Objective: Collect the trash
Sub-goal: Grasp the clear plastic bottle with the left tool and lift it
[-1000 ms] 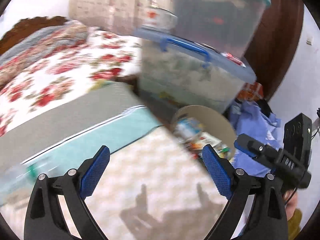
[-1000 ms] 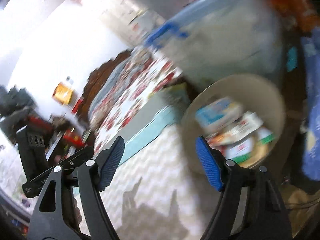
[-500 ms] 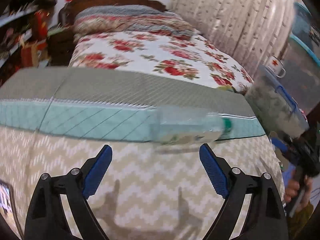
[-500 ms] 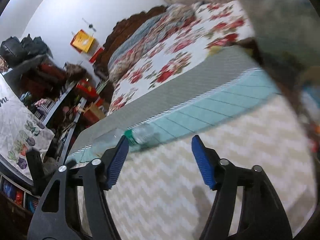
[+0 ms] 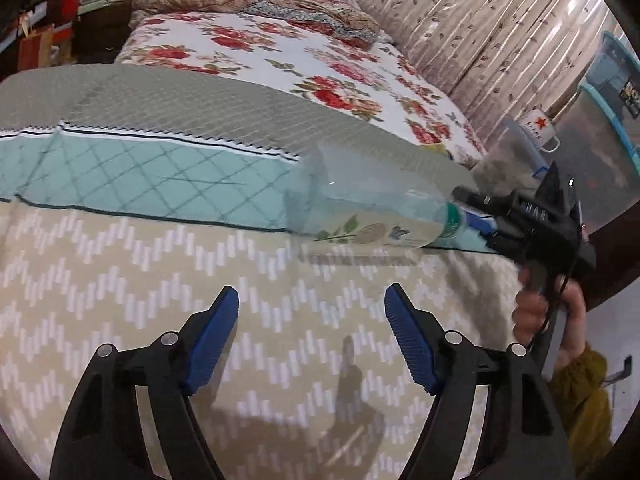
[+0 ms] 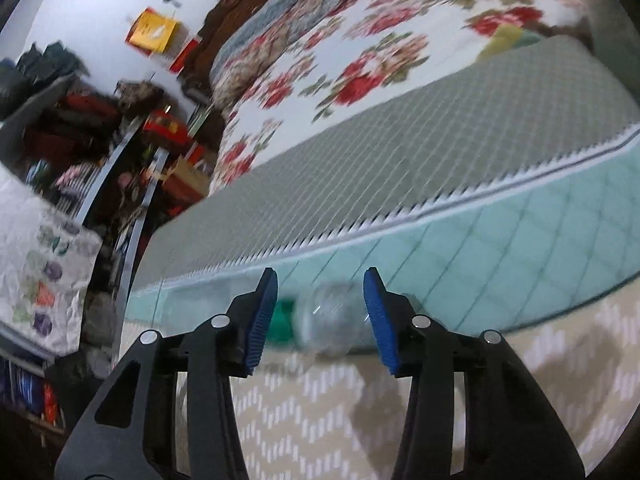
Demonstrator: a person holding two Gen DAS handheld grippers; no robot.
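So the clear plastic bottle with the green cap (image 5: 372, 216) lies on its side on the bed (image 5: 120, 264), right along the teal quilted band (image 5: 152, 184). The right gripper (image 6: 320, 312) is way nearer: its jaws have just been closing around the bottle's neck end, not pinching yet. The left gripper (image 5: 312, 340) hangs short of the bottle, released and empty, jaws also narrowing.
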